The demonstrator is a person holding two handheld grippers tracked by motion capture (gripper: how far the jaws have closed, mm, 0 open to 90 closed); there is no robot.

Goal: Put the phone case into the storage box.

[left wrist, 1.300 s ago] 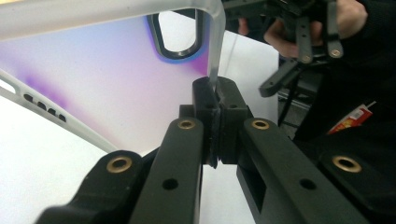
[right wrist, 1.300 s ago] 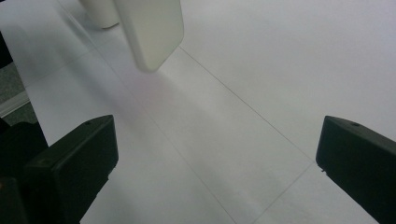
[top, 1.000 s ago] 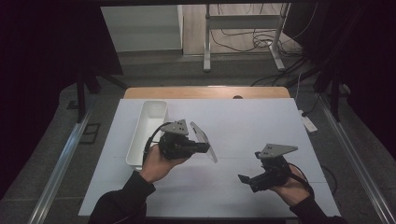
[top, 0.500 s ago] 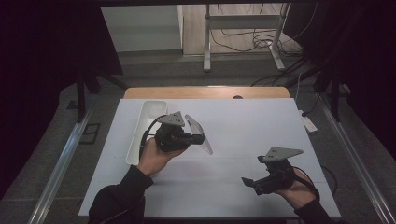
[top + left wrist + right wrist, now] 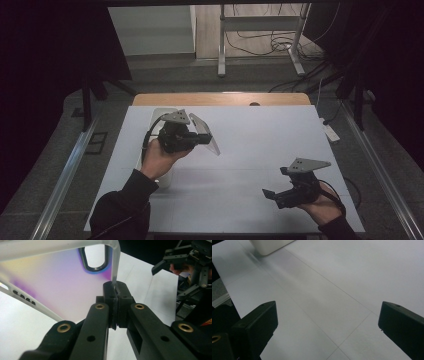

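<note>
Left of centre in the high view, a clear phone case [image 5: 205, 132] hangs above the white tabletop [image 5: 260, 145].

Its side rim is pinched between the pressed-together jaws of the left hand-held gripper [image 5: 115, 291], beside the white tray [image 5: 159, 116]. The long axis runs from upper left to lower right, the camera cutout [image 5: 94, 258] near the gripped edge. The grip on that thin rim looks slight, so carrying it steadily and level seems wise. The right hand-held gripper [image 5: 272, 194] waits at lower right, jaws spread, holding nothing.
</note>
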